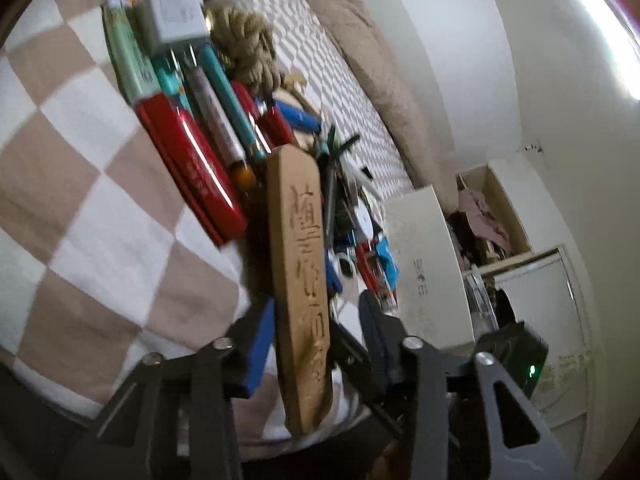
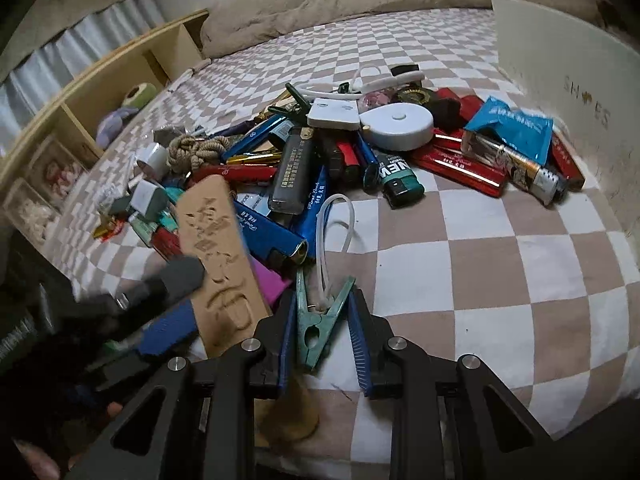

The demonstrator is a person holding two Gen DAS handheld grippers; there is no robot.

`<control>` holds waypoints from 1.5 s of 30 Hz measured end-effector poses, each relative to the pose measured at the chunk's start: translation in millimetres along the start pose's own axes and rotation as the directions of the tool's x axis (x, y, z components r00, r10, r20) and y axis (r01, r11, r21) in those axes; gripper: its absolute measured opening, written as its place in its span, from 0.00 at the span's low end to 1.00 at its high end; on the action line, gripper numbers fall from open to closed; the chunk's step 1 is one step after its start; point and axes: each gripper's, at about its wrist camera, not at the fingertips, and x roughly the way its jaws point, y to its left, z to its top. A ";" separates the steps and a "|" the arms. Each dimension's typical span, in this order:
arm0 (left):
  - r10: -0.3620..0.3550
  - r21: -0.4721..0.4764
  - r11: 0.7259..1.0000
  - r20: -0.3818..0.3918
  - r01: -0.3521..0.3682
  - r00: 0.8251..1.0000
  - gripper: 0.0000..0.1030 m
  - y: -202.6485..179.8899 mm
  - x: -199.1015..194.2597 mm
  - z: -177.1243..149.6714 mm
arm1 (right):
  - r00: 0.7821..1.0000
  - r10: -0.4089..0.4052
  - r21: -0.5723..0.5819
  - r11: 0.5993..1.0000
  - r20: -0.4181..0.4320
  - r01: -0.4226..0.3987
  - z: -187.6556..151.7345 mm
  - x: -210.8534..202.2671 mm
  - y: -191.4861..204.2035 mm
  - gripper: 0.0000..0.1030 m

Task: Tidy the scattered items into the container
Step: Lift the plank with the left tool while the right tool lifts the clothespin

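Observation:
A pile of small items (image 2: 320, 152) lies on the checkered bedspread: lighters, pens, a white charger (image 1: 172, 16), a rope knot (image 1: 248, 48), a white round case (image 2: 400, 124). My left gripper (image 1: 316, 320) stands around a carved wooden slat (image 1: 300, 264), lifted and tilted; a gap shows beside its right finger. The slat also shows in the right wrist view (image 2: 216, 260). My right gripper (image 2: 322, 312) is open around a green clothes peg (image 2: 320, 320) with a white loop, which lies on the bed. The white shoe box (image 2: 568, 80) stands at the right.
The shoe box also shows in the left wrist view (image 1: 424, 264), past the pile. A beige blanket (image 2: 320, 4) lies at the bed's far side. A wooden shelf (image 2: 100, 88) with toys runs along the left. A wardrobe (image 1: 500, 208) stands beyond the bed.

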 end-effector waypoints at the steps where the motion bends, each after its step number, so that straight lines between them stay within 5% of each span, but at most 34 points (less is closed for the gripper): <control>1: 0.007 0.011 1.000 -0.007 -0.007 1.000 0.34 -0.9 1.0 -1.5 | 1.000 0.011 0.008 1.000 0.000 -0.011 0.1 -0.4 -1.6 0.26; 6: 0.014 0.035 0.999 -0.019 -0.013 1.000 0.33 -3.8 1.2 -3.9 | 0.999 0.038 0.024 0.999 0.003 -0.038 -0.9 -1.3 -4.2 0.26; 16: -0.167 -0.093 0.983 -0.081 0.160 0.983 0.33 9.8 -2.8 -0.8 | 0.999 0.041 -0.004 0.999 0.001 -0.041 -1.6 -0.1 -1.4 0.26; 23: -0.022 0.023 0.999 -0.084 0.024 0.996 0.32 -3.8 3.9 -4.7 | 0.999 0.041 -0.016 0.999 0.000 -0.041 -2.1 -0.7 -1.7 0.26; 26: 0.014 0.041 0.999 -0.086 -0.010 0.996 0.15 -3.0 5.5 -4.6 | 0.999 0.049 -0.009 0.999 -0.001 -0.049 -1.7 -0.4 -3.9 0.26; 33: 0.011 0.041 0.999 -0.096 -0.007 0.995 0.12 -6.9 11.4 -5.8 | 0.996 0.088 0.028 0.996 0.006 -0.088 -0.6 -4.4 -9.9 0.26; 45: 0.100 0.204 0.975 -0.035 -0.091 0.994 0.08 -34.1 4.8 -14.3 | 0.992 0.122 0.051 0.991 0.013 -0.123 1.4 -22.5 -9.1 0.25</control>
